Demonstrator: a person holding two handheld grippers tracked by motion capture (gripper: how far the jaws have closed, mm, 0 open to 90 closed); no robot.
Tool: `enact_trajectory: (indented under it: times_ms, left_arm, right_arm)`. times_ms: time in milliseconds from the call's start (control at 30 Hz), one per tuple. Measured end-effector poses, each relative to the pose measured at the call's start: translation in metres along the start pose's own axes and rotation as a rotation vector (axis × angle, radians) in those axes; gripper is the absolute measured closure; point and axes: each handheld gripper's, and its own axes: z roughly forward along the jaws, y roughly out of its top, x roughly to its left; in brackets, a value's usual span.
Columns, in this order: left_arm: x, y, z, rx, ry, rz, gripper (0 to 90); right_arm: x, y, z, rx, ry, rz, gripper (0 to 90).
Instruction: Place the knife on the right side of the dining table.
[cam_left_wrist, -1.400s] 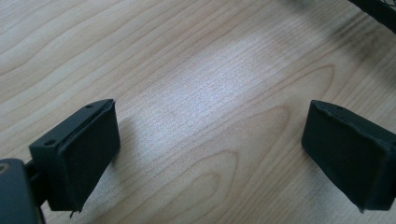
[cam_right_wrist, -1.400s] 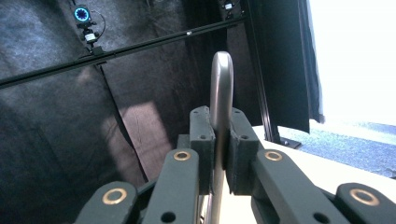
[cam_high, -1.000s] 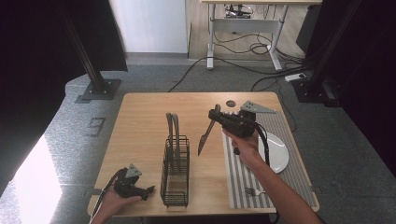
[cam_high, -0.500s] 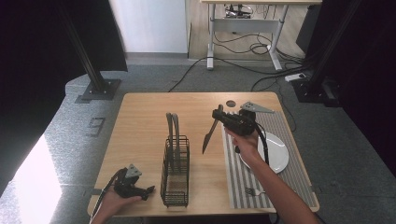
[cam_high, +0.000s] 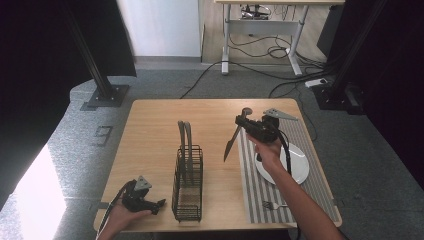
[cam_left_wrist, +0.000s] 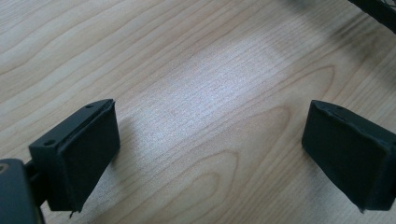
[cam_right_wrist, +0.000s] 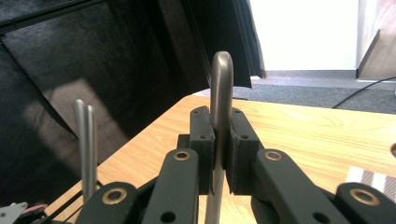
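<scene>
Steel knife hangs from right hand-held gripper over bare tabletop.

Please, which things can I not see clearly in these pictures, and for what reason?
- Knife blade: in the right gripper view it is cut off by the bottom edge, behind the shut right gripper.
- Utensils in the wire caddy: their lower ends are hidden by the mesh in the high view, so their type is unclear.
- Fork on the striped mat: too small for detail.
</scene>
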Motion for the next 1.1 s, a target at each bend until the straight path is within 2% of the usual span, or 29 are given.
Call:
enact_trajectory:
  times_ms: [567, 867, 1100]
  left_arm:
    - [0.0, 0.0, 0.001, -0.004, 0.003, -0.003, 3.5]
    - [0.0, 0.0, 0.001, -0.003, 0.004, -0.004, 3.5]
    - [0.0, 0.0, 0.001, -0.002, 0.003, -0.002, 3.5]
  right_arm:
    - [-0.039, 0.009, -0.003, -0.072, -0.085, 0.044, 82.7]
    - [-0.052, 0.008, 0.0, -0.068, -0.137, 0.046, 82.7]
    - [-0.064, 0.008, 0.004, -0.085, -0.174, 0.07, 82.7]
